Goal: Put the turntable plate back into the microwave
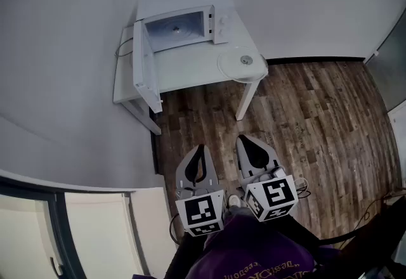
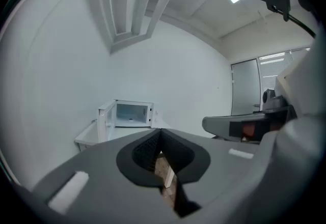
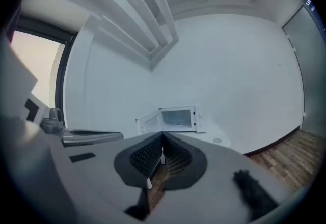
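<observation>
A white microwave [image 1: 184, 27] stands on a white table [image 1: 190, 71] with its door [image 1: 141, 65] swung wide open; its cavity looks bare. The clear round turntable plate [image 1: 240, 62] lies on the table's right front corner, beside the microwave. Both grippers are far from the table, held close to the person's body over the wooden floor. My left gripper [image 1: 200, 146] is shut with nothing between its jaws. My right gripper [image 1: 244, 139] is likewise shut and holds nothing. The microwave [image 2: 130, 114] [image 3: 177, 118] shows small and distant in both gripper views.
The table stands in a corner of white walls, with a cable [image 1: 122, 48] hanging behind it. Wooden floor [image 1: 317, 125] stretches between me and the table. A white cabinet or ledge [image 1: 95, 227] is at the lower left. Black cables [image 1: 374, 208] lie on the floor at the lower right.
</observation>
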The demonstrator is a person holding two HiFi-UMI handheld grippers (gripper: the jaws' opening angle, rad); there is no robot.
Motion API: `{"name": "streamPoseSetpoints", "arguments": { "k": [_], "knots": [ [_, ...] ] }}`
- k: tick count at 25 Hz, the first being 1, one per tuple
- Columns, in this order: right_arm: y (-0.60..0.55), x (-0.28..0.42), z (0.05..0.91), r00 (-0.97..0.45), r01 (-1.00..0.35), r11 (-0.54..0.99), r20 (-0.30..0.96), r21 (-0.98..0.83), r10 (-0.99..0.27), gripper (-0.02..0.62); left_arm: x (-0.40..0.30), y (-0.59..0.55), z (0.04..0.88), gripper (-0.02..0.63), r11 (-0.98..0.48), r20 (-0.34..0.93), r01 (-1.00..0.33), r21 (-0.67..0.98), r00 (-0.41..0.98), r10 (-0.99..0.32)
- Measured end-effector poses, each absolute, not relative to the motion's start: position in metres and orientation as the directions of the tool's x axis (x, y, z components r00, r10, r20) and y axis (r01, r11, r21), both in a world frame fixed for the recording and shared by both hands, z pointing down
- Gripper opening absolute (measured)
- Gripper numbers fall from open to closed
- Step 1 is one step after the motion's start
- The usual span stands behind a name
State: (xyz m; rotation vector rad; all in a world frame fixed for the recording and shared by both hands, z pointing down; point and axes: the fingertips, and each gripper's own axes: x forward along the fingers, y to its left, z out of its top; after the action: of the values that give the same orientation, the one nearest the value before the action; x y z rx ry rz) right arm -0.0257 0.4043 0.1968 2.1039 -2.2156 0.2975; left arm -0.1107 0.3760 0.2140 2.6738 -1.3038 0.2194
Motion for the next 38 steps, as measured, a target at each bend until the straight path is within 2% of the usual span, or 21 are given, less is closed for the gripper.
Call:
{"name": "streamPoseSetpoints", "arguments": {
  "k": [9,17,29,38],
  "knots": [
    [0.399,-0.052,0.205,-0.089,-0.992,0.073,0.158,-0.105,-0.983,0.008,-0.134,0.37,0.226,0.005,-0.599,0.217,-0.788,0.14,0.615,-0.758],
    [0.385,-0.034,0.217,-0.046,-0.994,0.027,0.178,-0.105,-0.983,0.008,-0.115,0.357,0.237,0.005,-0.629,0.229,-0.763,0.149,0.645,-0.729],
    [0.297,0.045,0.24,-0.03,-0.992,0.003,0.217,-0.128,-0.976,0.008,-0.041,0.269,0.26,0.005,-0.639,0.275,-0.756,0.144,0.651,-0.708],
    [0.229,0.106,0.253,-0.094,-0.986,0.052,0.271,-0.159,-0.958,0.008,0.016,0.208,0.266,0.005,-0.614,0.317,-0.77,0.175,0.635,-0.705]
  ]
}}
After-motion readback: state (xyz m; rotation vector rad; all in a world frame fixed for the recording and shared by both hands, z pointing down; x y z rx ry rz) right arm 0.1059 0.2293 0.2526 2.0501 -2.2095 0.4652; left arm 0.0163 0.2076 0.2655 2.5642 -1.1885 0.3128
